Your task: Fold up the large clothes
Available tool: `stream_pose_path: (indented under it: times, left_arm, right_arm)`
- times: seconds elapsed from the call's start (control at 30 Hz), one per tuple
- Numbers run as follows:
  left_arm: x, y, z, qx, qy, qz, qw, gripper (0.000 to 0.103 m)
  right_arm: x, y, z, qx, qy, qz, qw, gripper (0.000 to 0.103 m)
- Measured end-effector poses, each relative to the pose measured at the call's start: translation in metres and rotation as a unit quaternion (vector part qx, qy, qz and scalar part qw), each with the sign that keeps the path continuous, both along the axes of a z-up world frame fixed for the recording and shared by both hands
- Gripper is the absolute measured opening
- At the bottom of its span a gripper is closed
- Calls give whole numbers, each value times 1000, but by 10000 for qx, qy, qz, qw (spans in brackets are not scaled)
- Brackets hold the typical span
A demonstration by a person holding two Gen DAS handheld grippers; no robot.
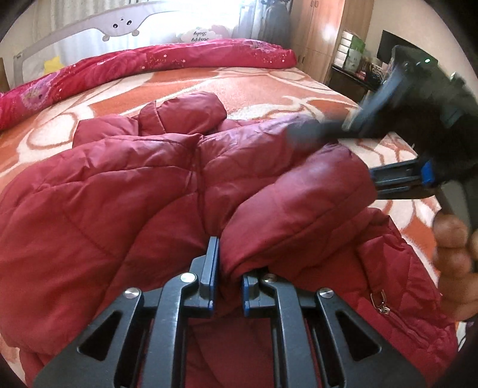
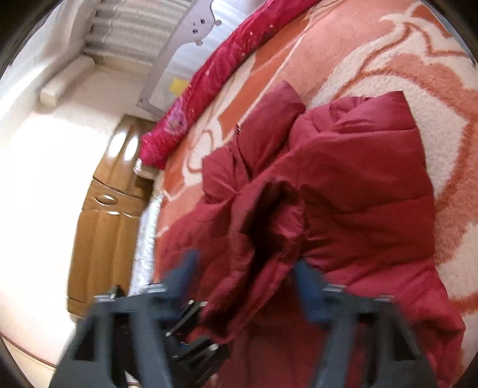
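A dark red puffer jacket (image 1: 125, 185) lies spread on the bed, its collar at the far end. My left gripper (image 1: 228, 268) is shut on a padded sleeve (image 1: 298, 203) folded over the jacket body. The right gripper shows at the right of the left wrist view (image 1: 388, 179), blurred, above the jacket's right side. In the right wrist view the jacket (image 2: 358, 185) fills the middle; the right gripper (image 2: 245, 277) is open, its blurred fingers on either side of the sleeve cuff (image 2: 274, 215), which is between them but not pinched.
The bed has an orange and white patterned blanket (image 1: 254, 86). A rolled pink-red quilt (image 1: 149, 62) lies along its far edge under a grey bed rail (image 1: 89, 27). A wooden cabinet (image 2: 107, 215) stands beside the bed. A dark shelf with boxes (image 1: 355, 62) stands at right.
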State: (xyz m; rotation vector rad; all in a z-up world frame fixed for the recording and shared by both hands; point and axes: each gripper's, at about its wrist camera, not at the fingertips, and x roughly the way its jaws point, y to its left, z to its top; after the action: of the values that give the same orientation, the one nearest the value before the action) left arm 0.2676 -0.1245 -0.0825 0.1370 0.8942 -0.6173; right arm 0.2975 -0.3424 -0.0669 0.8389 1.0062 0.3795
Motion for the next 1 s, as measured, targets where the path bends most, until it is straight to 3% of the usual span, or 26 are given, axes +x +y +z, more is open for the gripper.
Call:
stream_pose_path:
  times: [0.13, 0.27, 0.47, 0.6, 0.73, 0.93, 1.0]
  left_arm:
    - [-3, 20, 6, -415, 403, -47, 9983, 24]
    - [-13, 46, 23, -664, 347, 76, 9972, 24]
    - [8, 103, 47, -750, 108, 978, 9923, 24]
    - [38, 133, 29, -621, 451, 1442, 9866, 24]
    - [54, 145, 0, -913, 1022, 1464, 9797, 24]
    - [55, 135, -14, -834, 1162, 1424, 9794, 24]
    - [54, 130, -15, -683, 1123, 1400, 9814, 24]
  right_arm:
    - [1, 0, -7, -167, 65, -96, 9998, 10]
    - [-4, -4, -8, -363, 13, -177, 9992, 8]
    - [-17, -7, 8, -745, -216, -175, 9968, 7]
    - [-30, -19, 22, -894, -383, -337, 9947, 6]
    - [-26, -27, 9, -1065, -172, -390, 9934, 6]
    - [-22, -24, -19, -1416, 71, -389, 9891, 7]
    - [-23, -24, -19, -1568, 141, -439, 9865, 15]
